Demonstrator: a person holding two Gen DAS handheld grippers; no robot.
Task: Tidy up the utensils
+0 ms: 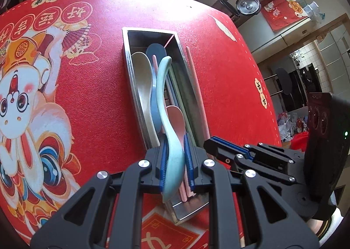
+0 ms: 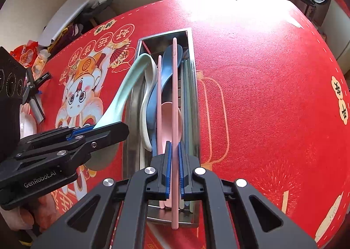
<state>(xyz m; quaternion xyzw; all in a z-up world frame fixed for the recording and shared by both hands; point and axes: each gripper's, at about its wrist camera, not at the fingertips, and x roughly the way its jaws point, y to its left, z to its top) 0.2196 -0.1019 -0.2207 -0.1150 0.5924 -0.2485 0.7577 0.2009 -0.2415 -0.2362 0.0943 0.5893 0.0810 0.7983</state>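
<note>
Red tabletop, printed with a cartoon figure and round badges of Chinese characters, too warped near the edge to read with any certainty. Long steel tray lying lengthwise in the middle, already stocked: cream spoon, blue spoon, pink spoon, a pink chopstick and a few greenish and grey sticks along the right wall. By that count, most of the sorting looks done.

Two pieces not yet down, both carried above the tray. Left tool clenched on a mint spoon, gripped at the bowl end, handle reaching forward over the tray. Right tool clenched on a second pink chopstick, held lengthwise over the middle of the tray, near tip poking back past the tray's near end.

Seemingly left: lowering each piece in with its own kind and releasing. Nothing else loose on the cloth as far as either view shows.

Smallest, the only plainly readable writing: "GenRobot.AI" in white on the side of the left tool, seen from the right wrist view.
</note>
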